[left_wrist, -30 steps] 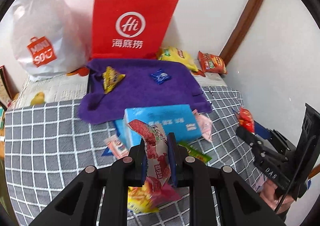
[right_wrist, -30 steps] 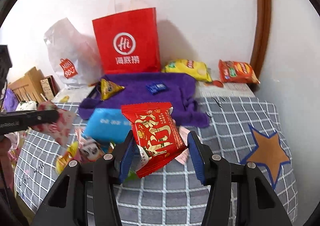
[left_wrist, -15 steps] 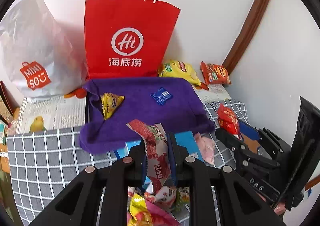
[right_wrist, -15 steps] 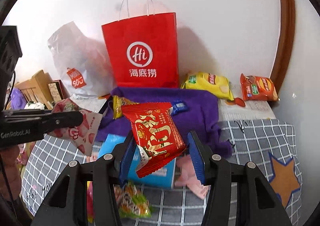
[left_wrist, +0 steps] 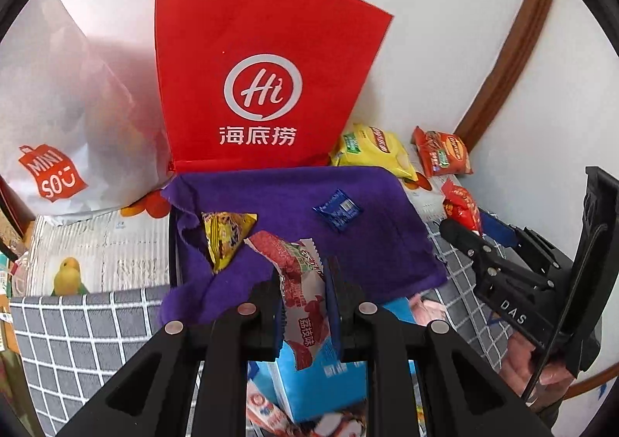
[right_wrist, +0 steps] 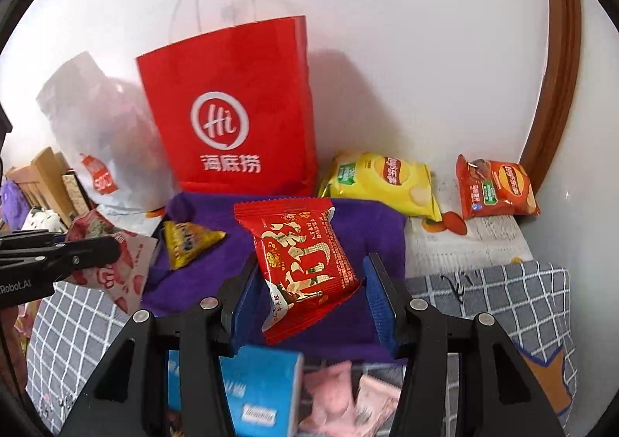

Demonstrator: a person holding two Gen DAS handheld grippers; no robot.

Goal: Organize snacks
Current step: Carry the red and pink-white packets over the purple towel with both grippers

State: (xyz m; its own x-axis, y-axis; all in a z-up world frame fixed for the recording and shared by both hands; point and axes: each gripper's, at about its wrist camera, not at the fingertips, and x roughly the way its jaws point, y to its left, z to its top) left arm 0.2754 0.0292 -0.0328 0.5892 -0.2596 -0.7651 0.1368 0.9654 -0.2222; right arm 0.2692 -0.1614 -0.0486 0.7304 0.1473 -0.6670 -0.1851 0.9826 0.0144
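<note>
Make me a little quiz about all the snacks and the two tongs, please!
1. True or false: the left tongs pinch a pink-and-white packet.
2. What do the right tongs hold? A. a red packet B. a blue box C. a yellow crisp bag
3. Which two snacks lie on the purple cloth?

Key
1. True.
2. A, the red packet.
3. The yellow triangular packet and the small blue packet.
</note>
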